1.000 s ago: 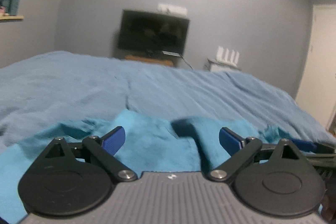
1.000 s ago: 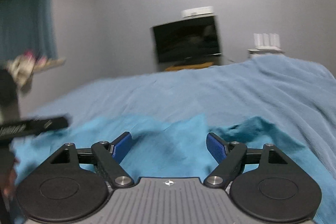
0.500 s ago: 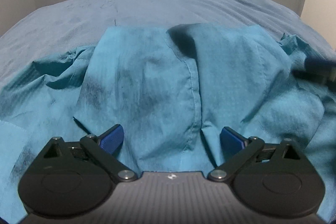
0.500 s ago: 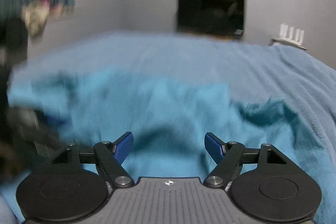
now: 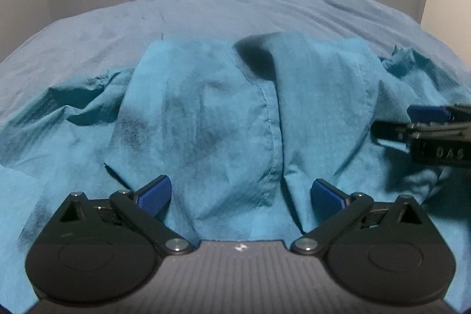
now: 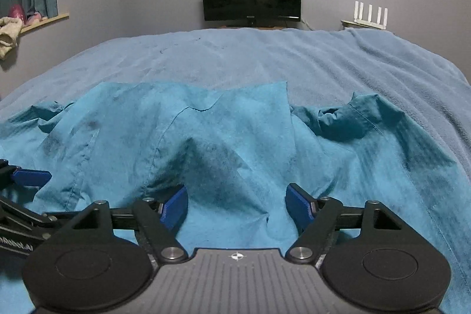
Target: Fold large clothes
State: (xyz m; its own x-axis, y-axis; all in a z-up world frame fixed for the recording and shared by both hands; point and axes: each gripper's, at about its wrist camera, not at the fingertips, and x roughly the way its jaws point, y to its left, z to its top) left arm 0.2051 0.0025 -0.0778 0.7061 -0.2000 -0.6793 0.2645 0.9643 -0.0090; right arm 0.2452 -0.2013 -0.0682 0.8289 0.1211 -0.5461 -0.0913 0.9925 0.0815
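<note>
Two grippers, left point(image 5: 240, 192) with jaws just widened and right point(image 6: 237, 205) also released, now tilt down over a crumpled teal garment point(image 5: 206, 122) on the bed point(image 6: 265, 58), holding nothing, so folding has not begun.

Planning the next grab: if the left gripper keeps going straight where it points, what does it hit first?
Most likely the teal shirt, a raised fold lying right between its open jaws; depth is unclear.
</note>
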